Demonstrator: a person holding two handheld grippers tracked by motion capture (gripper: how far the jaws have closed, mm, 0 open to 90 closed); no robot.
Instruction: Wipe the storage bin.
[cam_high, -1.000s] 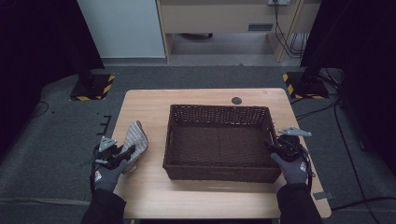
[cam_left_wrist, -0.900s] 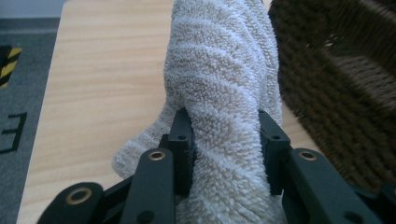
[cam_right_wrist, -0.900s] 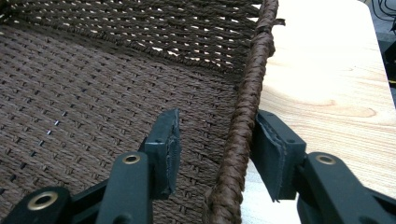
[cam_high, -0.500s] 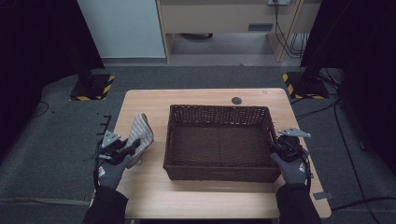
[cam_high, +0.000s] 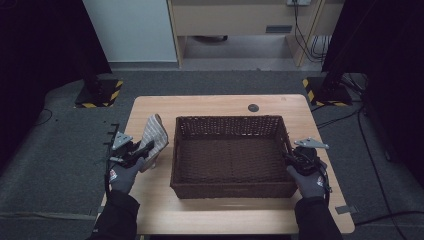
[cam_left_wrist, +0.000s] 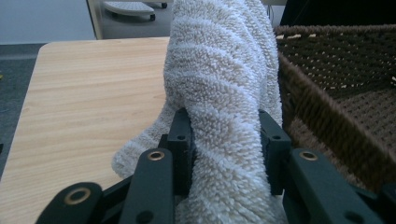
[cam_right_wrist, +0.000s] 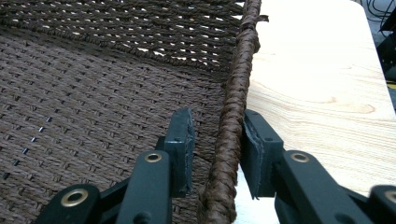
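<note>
Pale wood formed the table (cam_high: 220, 106), with the brown wicker basket (cam_high: 230, 152) at its centre. The right gripper (cam_high: 299, 161), jaws just closing, pinched the basket's right rim; the left gripper (cam_high: 134, 152) clamped the towel (cam_high: 154, 137) near the table's left edge. The towel probably needed lifting over the near wall; the basket's interior offered ample room.

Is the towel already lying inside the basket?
No, the towel is outside the basket, held up by the left gripper.

Probably a lab — hazard-striped stands (cam_high: 97, 94), loose cables (cam_high: 320, 47).
</note>
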